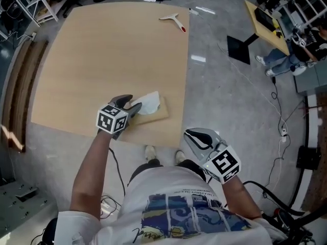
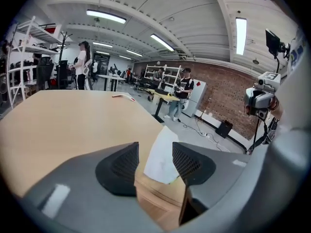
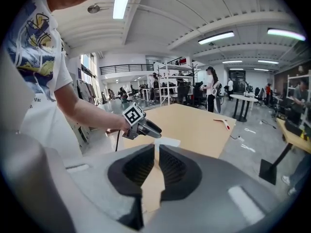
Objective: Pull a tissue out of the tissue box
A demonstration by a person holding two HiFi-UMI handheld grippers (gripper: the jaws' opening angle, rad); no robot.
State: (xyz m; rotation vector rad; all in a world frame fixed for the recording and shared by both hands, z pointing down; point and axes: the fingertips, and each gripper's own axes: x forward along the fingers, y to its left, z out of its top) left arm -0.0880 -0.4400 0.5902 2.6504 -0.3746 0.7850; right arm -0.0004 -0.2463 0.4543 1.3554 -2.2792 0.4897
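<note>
Left gripper (image 1: pixel 134 105): I read it low over the near edge of the bench (image 1: pixel 112 60), tilted down at the box (image 1: pixel 157 115). Its jaws stand wide. In the left gripper view the two dark pads (image 2: pixel 121 166) sit either side of the tissue (image 2: pixel 163 152), and neither pad presses it. The tissue lies closer to the pad at that view's right, and I cannot tell whether it brushes that pad.

Box: a wood-coloured carton on the bench, close to the near edge and toward the right corner. In the left gripper view its top is just under the jaws.

Tissue: white, standing up out of the box top (one sheet, slightly folded). In the head view it shows just beyond the left gripper's tips.

Right gripper (image 1: pixel 191 136): it hangs off the bench, over the floor beside the person's body, well apart from the box. Its jaws are narrow, with only a thin gap between the pads, and nothing is between them. Through the gap I see the bench and the tissue beyond.

Other item: a T-shaped tool (image 1: pixel 173 19) with a red tip lies at the far edge of the bench, well apart from the box.
</note>
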